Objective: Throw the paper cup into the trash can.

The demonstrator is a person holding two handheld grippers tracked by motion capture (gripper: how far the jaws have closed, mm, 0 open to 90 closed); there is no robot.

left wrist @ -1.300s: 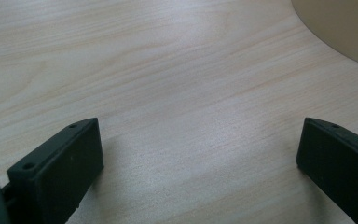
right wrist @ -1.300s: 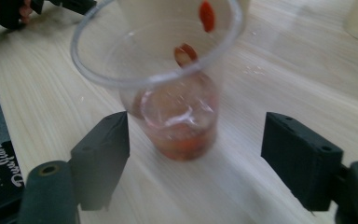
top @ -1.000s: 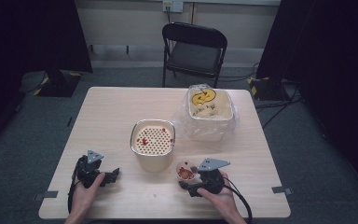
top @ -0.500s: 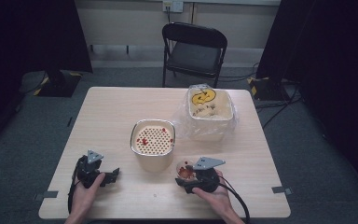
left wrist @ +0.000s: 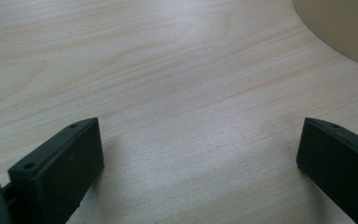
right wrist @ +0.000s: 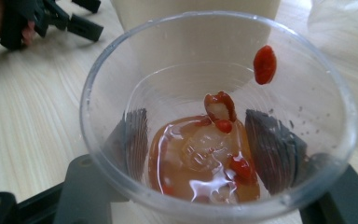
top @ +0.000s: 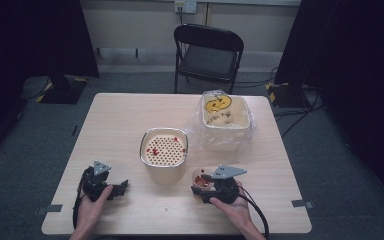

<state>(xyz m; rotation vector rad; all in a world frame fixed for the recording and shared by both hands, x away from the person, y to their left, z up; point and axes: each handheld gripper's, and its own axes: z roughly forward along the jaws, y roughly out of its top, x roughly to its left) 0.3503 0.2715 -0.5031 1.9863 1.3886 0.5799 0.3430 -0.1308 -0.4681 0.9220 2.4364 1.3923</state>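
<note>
From the high view, the right gripper [top: 203,186] holds a clear plastic cup [top: 200,178] low over the table [top: 125,120], just short of the strainer pot [top: 163,152] that stands ahead of it and slightly to its left; the step in hand looks like tipping the cup's contents into that pot, with some red bits already lying on the perforated insert; the next move, I judge, calls for lifting the cup over the rim and tilting it without squeezing the thin wall; the left gripper [top: 116,188] rests on the table, well apart from the cup, with the pot ahead and to its right.

In the left gripper view, the jaws stand wide apart with nothing between them, bare table under them; the pot's wall [left wrist: 345,28] curves in ahead at the right.

In the right gripper view, the jaws are clamped on the cup [right wrist: 214,116] from both sides, dark through the plastic; amber liquid and red berries [right wrist: 223,121] sit at its bottom, and one berry [right wrist: 265,64] clings to the far wall.
</note>
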